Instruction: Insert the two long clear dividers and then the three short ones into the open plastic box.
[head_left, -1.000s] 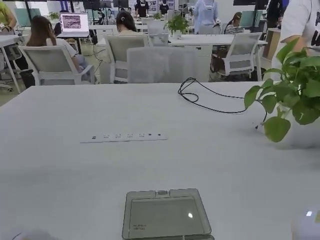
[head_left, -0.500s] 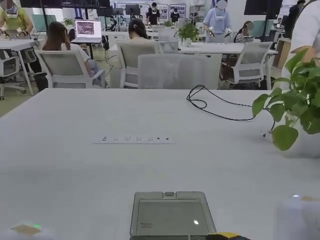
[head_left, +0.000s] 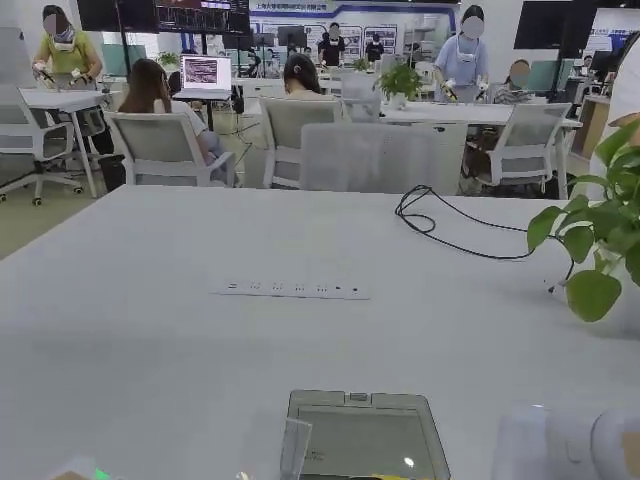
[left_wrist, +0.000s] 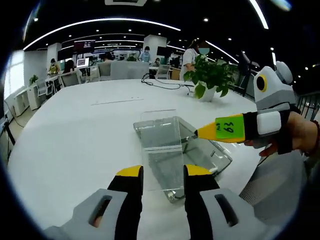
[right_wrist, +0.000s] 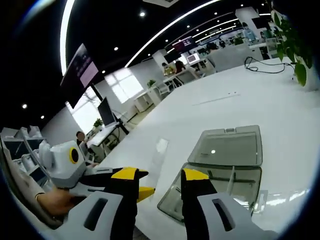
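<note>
In the left gripper view my left gripper is shut on a clear divider, which stands upright between its yellow-tipped jaws, just above the open plastic box. The same divider shows in the head view in front of the box's smoky lid. My right gripper reaches in from the right with its tip at the box rim. Its own view shows the jaws apart with nothing between them, and beyond them the box base with an upright clear piece inside and the lid laid back.
A white power strip lies mid-table. A black cable loops at the back right, and a leafy potted plant stands at the right edge. Chairs and seated people are beyond the table's far edge.
The head camera has shifted, so the whole scene sits lower and further right. The clear divider has come up into view in front of the lid, and the right gripper shows larger at the lower right.
</note>
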